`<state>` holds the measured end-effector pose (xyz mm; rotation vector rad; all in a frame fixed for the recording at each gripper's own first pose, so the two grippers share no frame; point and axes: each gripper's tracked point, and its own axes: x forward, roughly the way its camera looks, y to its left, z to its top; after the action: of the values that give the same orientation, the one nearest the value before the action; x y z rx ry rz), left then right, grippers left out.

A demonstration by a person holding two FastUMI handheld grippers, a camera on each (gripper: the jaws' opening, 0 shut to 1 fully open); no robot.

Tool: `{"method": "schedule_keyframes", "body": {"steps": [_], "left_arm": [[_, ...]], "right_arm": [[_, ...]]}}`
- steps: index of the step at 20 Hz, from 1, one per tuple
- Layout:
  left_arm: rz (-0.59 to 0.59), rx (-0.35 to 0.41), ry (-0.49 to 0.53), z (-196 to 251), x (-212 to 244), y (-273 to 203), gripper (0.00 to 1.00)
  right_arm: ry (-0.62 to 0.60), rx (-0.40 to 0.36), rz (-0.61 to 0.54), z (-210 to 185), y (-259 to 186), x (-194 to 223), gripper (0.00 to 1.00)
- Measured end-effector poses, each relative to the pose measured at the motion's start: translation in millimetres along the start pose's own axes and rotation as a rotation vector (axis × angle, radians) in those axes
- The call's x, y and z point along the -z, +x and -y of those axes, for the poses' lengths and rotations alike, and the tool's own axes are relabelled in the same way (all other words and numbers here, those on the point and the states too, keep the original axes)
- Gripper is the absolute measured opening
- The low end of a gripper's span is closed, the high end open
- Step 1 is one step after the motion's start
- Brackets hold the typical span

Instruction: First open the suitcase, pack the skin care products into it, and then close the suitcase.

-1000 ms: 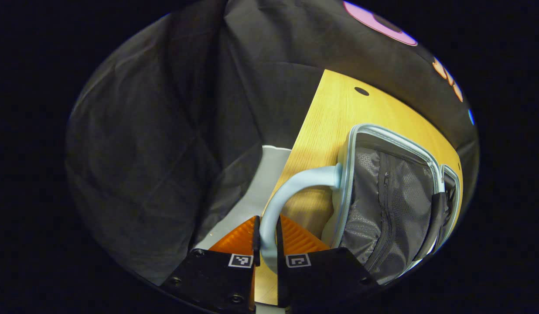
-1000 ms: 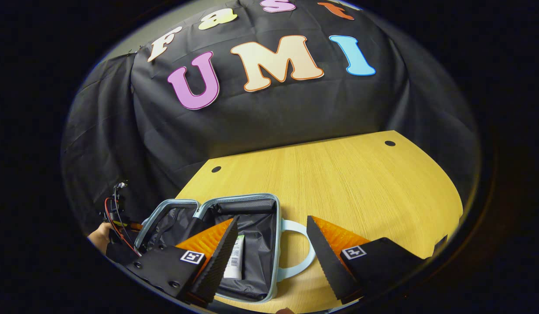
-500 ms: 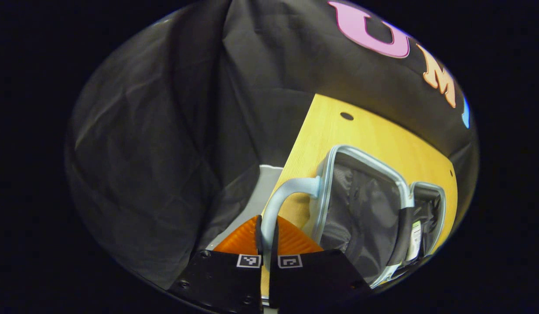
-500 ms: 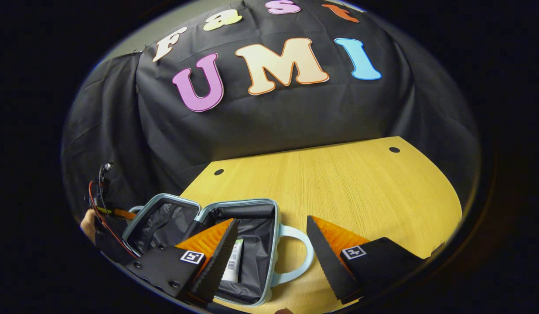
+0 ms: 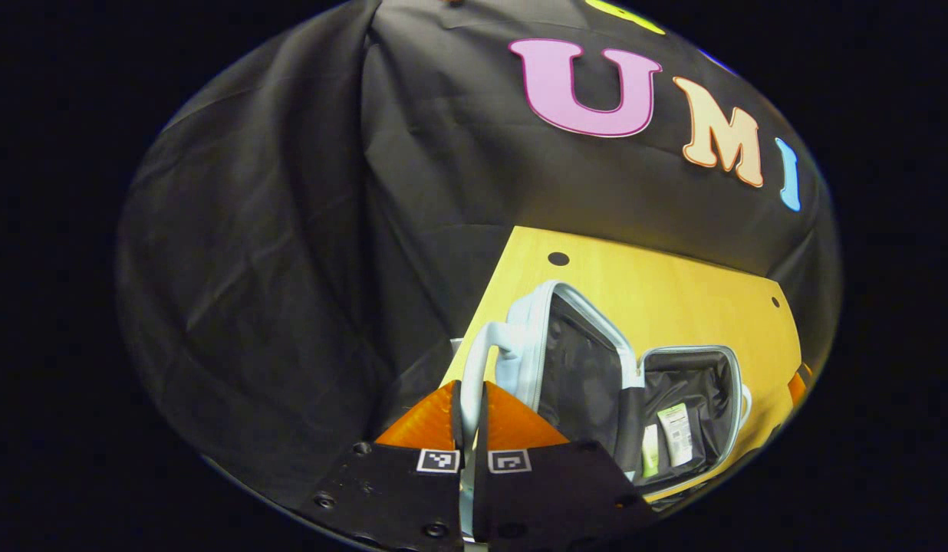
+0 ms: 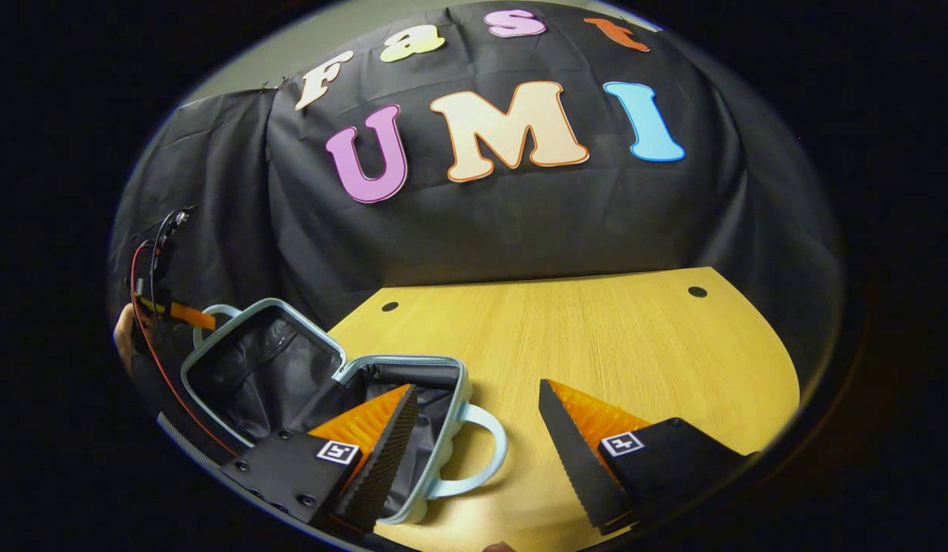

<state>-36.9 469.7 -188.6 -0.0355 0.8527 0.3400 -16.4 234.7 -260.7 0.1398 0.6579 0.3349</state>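
Observation:
A small light-blue suitcase (image 6: 253,366) with dark lining lies open on the wooden table (image 6: 597,337). Its lid (image 5: 577,368) is tilted up from the table. My left gripper (image 5: 471,395) is shut on the lid's pale handle (image 5: 482,349); it also appears in the right gripper view as the far left gripper (image 6: 171,310), held by a hand (image 6: 123,337). In the base half lie a white tube (image 5: 677,433) and a green tube (image 5: 650,451). My right gripper (image 6: 475,387) hangs open above the base's handle (image 6: 478,454), touching nothing.
The table has small round holes (image 6: 697,292) near its back corners. Black cloth walls stand behind and to the left. Bare tabletop stretches to the right of the suitcase. A red cable (image 6: 140,303) runs along the far left gripper.
My left gripper has swung the lid up off the table by its handle. The tubes in the base came into the left gripper view. The right gripper stayed open, barely moving.

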Motion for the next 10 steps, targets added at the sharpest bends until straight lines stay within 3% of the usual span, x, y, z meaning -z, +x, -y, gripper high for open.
{"method": "schedule_keyframes", "body": {"steps": [3,10], "left_arm": [[0.018,-0.014,0.023,22.8,-10.6,-19.0,0.0],[0.093,0.059,0.067,95.9,-32.2,-68.2,0.0]], "right_arm": [[-0.004,-0.012,0.01,17.0,-6.5,-6.3,0.98],[-0.007,-0.036,0.037,41.9,-16.4,-19.4,0.98]]}}
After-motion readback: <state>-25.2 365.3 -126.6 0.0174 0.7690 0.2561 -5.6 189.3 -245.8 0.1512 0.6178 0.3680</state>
